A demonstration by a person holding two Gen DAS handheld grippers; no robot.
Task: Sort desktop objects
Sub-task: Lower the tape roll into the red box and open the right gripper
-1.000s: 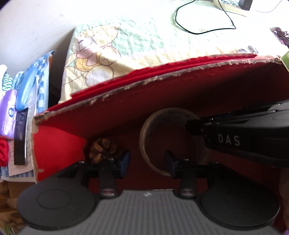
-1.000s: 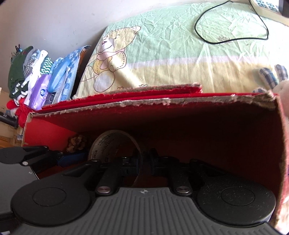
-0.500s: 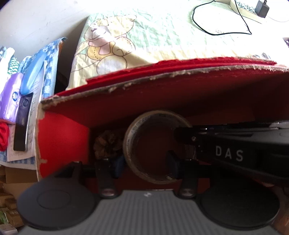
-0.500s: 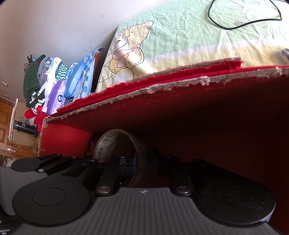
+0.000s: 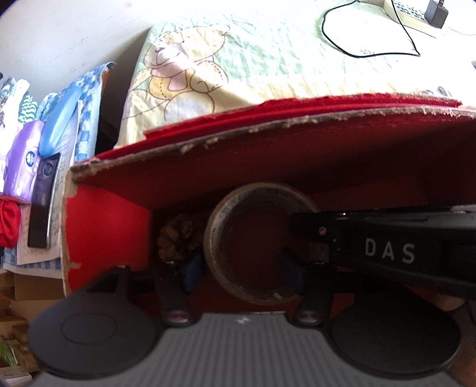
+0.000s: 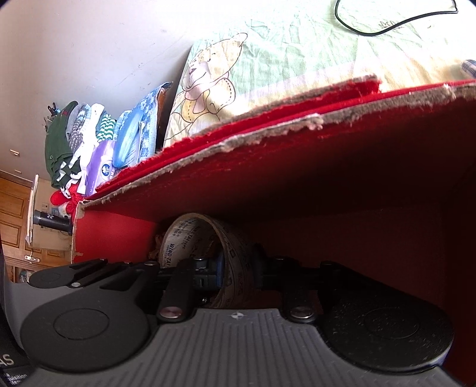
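A red cardboard box (image 5: 107,232) with torn edges lies on a bear-print bedsheet (image 5: 190,68). Inside it a roll of brown packing tape (image 5: 214,238) stands on edge next to a pine cone (image 5: 175,238). My left gripper (image 5: 241,268) is open, with one finger inside the roll's hole and one outside its left wall. My right gripper (image 6: 238,268) is shut on the tape roll's wall (image 6: 232,247) and reaches in from the right in the left wrist view (image 5: 386,247).
A pile of clothes, a purple wipes pack (image 5: 20,160) and a blue case (image 5: 59,119) sit left of the box. A black cable (image 5: 372,50) and a power strip (image 5: 416,18) lie on the sheet behind.
The tape roll has shifted left towards the pine cone with my right gripper on it. Both grippers have moved deeper into the box, and the left finger now sits inside the roll.
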